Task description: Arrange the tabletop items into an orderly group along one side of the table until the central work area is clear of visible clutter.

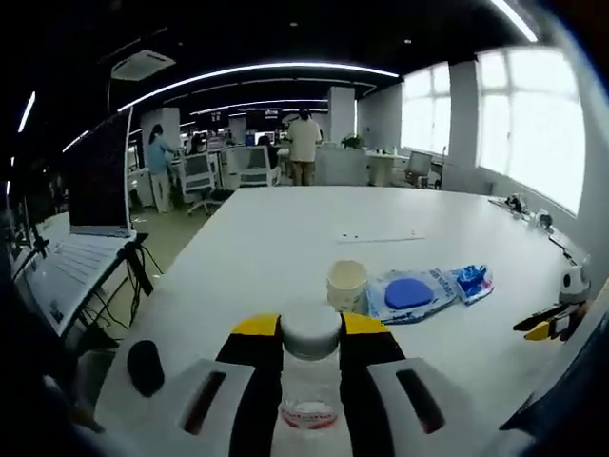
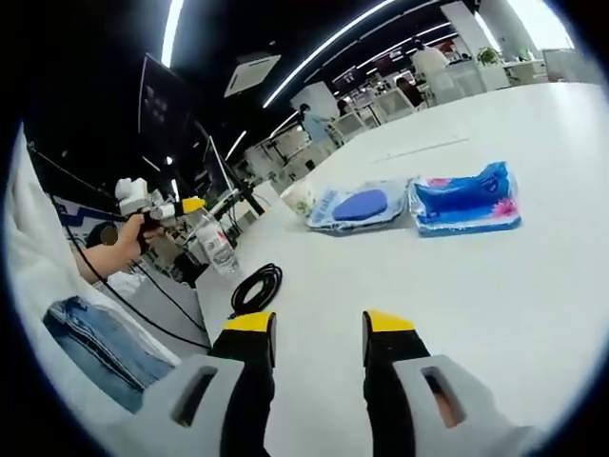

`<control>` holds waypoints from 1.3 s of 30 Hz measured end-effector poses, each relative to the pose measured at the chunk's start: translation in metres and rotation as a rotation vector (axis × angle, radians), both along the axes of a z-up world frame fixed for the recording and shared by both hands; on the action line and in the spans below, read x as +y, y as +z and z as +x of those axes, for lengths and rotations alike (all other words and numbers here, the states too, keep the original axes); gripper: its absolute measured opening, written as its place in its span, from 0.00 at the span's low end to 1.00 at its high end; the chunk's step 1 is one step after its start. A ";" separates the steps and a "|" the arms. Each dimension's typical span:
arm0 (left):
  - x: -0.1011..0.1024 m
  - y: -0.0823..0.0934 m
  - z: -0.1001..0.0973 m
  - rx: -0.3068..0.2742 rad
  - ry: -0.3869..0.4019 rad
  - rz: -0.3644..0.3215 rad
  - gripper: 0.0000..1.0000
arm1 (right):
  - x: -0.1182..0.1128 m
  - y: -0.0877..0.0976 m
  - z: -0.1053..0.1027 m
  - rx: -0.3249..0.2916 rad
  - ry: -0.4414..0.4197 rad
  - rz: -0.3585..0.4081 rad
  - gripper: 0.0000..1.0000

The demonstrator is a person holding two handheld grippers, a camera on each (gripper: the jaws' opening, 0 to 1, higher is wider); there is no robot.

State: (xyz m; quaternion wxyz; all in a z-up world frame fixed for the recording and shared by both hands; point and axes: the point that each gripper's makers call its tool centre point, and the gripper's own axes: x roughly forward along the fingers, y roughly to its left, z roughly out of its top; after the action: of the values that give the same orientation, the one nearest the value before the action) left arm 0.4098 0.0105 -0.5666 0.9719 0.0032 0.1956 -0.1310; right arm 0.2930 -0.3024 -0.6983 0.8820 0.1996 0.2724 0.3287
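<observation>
Left gripper pinches clear plastic bottle, held near table edge. Right gripper spread, empty. Paper cup, blue-disc pouch, tissue pack cluster together; black cable coil apart. Judgement: grouping partly done, bottle and cable outstanding

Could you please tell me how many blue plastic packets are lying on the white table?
2: the packet with the blue oval lies next to the paper cup, and the tissue pack sits just beyond it. None seems hidden.

Both the left gripper and right gripper have yellow-tipped black jaws on pale grey bodies.
</observation>
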 end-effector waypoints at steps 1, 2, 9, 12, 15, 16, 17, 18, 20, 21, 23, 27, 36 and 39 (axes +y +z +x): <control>0.000 0.005 0.002 -0.010 0.004 -0.009 0.19 | 0.001 0.001 0.001 -0.003 0.003 0.000 0.36; -0.001 0.013 0.004 -0.024 0.013 -0.020 0.19 | 0.004 0.003 0.004 -0.009 0.008 -0.002 0.37; -0.014 0.058 0.016 -0.100 0.029 -0.048 0.20 | 0.038 0.031 0.026 -0.129 0.138 -0.090 0.48; -0.021 0.067 0.020 -0.102 0.017 -0.072 0.20 | 0.061 0.058 0.043 -0.207 0.189 -0.094 0.53; -0.025 0.073 0.023 -0.103 0.013 -0.094 0.20 | 0.085 0.088 0.062 -0.280 0.219 -0.076 0.62; -0.028 0.075 0.024 -0.103 0.010 -0.103 0.20 | 0.096 0.101 0.068 -0.306 0.231 -0.064 0.66; -0.030 0.077 0.025 -0.107 0.015 -0.107 0.20 | 0.104 0.109 0.072 -0.323 0.245 -0.060 0.72; -0.033 0.079 0.025 -0.108 0.025 -0.121 0.20 | 0.113 0.117 0.076 -0.339 0.250 -0.064 0.77; -0.038 0.081 0.025 -0.111 0.040 -0.139 0.20 | 0.127 0.130 0.084 -0.381 0.244 -0.062 0.88; -0.041 0.082 0.025 -0.111 0.044 -0.148 0.20 | 0.136 0.135 0.085 -0.390 0.249 -0.054 0.90; -0.050 0.085 0.024 -0.110 0.040 -0.165 0.20 | 0.148 0.139 0.086 -0.399 0.264 -0.058 0.93; -0.070 0.092 0.020 -0.106 0.019 -0.192 0.20 | 0.168 0.135 0.084 -0.416 0.307 -0.107 0.92; -0.111 0.096 0.013 -0.091 -0.045 -0.230 0.20 | 0.192 0.137 0.095 -0.429 0.311 -0.155 0.81; -0.124 0.099 0.009 -0.089 -0.072 -0.254 0.20 | 0.191 0.136 0.098 -0.430 0.324 -0.166 0.69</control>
State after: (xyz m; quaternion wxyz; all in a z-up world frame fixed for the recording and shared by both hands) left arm 0.4189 -0.1132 -0.4676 0.9669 -0.1069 0.1341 -0.1890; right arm 0.3908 -0.1116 -0.5627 0.8688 0.0061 0.1334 0.4768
